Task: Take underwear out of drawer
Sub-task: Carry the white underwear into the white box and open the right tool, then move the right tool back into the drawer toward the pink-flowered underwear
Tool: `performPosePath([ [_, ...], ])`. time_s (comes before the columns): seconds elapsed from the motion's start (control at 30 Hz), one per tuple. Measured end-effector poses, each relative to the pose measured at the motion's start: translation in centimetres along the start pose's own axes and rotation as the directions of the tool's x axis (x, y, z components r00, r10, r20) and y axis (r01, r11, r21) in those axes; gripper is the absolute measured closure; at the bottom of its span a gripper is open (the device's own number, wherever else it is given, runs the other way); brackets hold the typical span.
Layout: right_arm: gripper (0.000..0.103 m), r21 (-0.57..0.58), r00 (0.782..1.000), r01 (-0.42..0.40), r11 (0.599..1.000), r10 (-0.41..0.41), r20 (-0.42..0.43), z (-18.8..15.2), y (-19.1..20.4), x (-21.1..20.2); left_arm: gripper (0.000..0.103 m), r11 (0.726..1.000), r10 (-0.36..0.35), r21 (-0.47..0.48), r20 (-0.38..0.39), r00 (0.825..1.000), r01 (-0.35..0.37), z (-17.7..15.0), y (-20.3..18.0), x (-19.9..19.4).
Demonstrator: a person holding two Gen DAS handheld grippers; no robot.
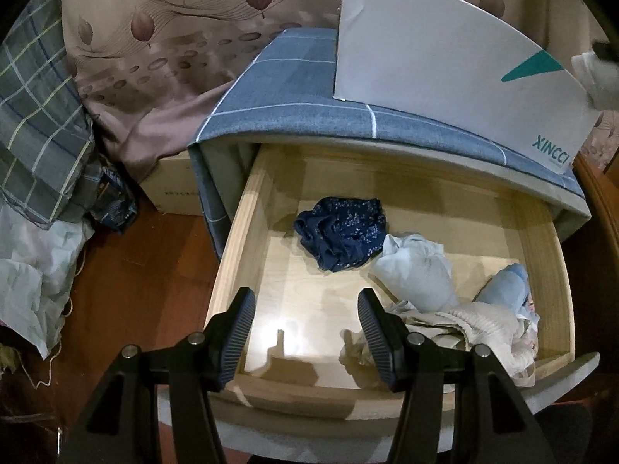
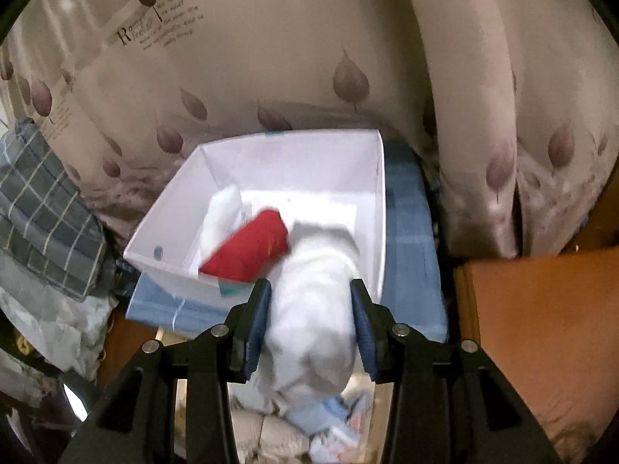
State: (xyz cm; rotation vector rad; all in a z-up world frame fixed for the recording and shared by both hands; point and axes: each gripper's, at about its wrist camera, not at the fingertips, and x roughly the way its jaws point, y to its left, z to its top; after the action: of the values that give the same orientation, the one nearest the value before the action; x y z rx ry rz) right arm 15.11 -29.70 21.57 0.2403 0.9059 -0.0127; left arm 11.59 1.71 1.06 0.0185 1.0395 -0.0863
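Looks like mid-transfer: the right gripper (image 2: 311, 307) is clamped on a white piece (image 2: 313, 309) and holds it just over the near edge of the white box (image 2: 271, 162), which already has a red piece (image 2: 247, 251) inside. The left gripper (image 1: 305, 324) hangs spread apart and empty over the open drawer (image 1: 240, 239), where a navy piece (image 1: 340, 234) and a few pale ones still lie. Next move, I'd guess: get the white one fully over the box, let go, then go back for the navy.

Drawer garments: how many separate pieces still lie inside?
4, perhaps more hidden: navy piece rear centre, pale bundle beside it, light-blue piece at right, cream heap front right.
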Motion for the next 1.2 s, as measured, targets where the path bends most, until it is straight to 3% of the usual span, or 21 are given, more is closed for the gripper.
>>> performPosePath([
  [0.17, 0.071, -0.016, 1.000, 0.019, 1.000, -0.019, -0.012, 3.3, 1.0, 2.6, 0.046, 0.999, -0.021, -0.036, -0.011, 1.000, 0.021, 0.1, 0.6, 0.2],
  [0.37, 0.074, -0.013, 0.998, 0.035, 0.999, -0.036, -0.057, 5.0, 1.9, 6.8, 0.046, 0.997, -0.034, -0.068, -0.009, 0.999, 0.033, 0.2, 1.3, 0.3],
  [0.67, 0.072, -0.033, 0.991, 0.061, 0.998, -0.065, -0.114, 4.7, 2.1, 10.4, 0.046, 0.996, -0.046, -0.077, 0.001, 0.999, 0.046, 0.2, 1.5, 0.2],
  [0.97, 0.068, -0.035, 0.996, 0.038, 0.999, -0.041, -0.083, 5.0, 2.1, 7.3, 0.046, 0.996, -0.040, -0.079, 0.003, 0.999, 0.041, 0.2, 1.4, 0.3],
  [1.2, 0.067, -0.084, 0.993, -0.001, 0.996, -0.009, -0.121, 1.0, 2.2, 2.6, 0.046, 0.996, -0.040, -0.075, -0.004, 0.999, 0.039, 0.1, 1.4, 0.3],
])
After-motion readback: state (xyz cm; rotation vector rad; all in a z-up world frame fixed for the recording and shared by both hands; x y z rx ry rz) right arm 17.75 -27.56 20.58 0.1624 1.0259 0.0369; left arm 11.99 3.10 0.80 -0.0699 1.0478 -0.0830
